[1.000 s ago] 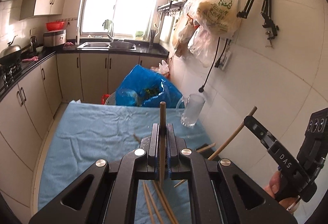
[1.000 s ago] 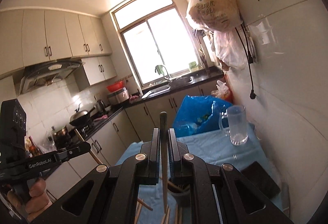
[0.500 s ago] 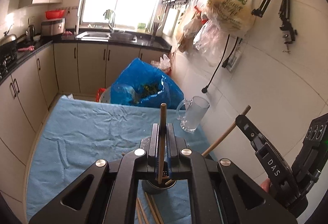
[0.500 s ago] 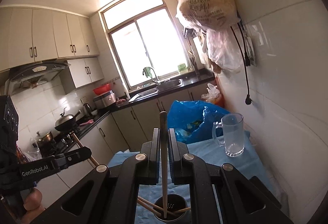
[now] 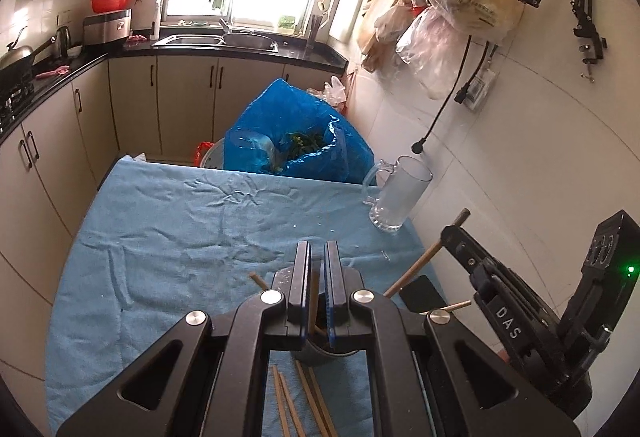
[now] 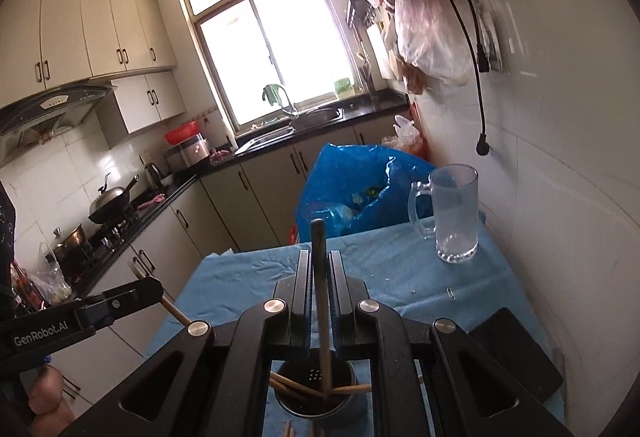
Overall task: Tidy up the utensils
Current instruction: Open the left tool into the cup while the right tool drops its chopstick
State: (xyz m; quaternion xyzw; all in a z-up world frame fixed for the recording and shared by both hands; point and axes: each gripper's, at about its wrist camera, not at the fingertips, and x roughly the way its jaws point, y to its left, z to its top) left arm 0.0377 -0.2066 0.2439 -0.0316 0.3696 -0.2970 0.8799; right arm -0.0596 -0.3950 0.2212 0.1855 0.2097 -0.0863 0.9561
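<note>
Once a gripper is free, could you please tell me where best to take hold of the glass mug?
Take the glass mug by its handle, coming from the open blue cloth side. It stands upright, and the handle sticks out away from the tiled wall, which crowds the other side.

The surface [image 5: 168,237] is covered by a wrinkled light-blue cloth [image 6: 384,269]. On it stand a clear glass mug [image 6: 454,221] near the far corner by the tiled wall, a dark perforated holder [image 6: 316,393] with chopsticks leaning in it at the near end, and a flat black object [image 6: 516,349] beside the wall. Loose chopsticks [image 5: 296,401] lie on the cloth just in front of the holder.
</note>
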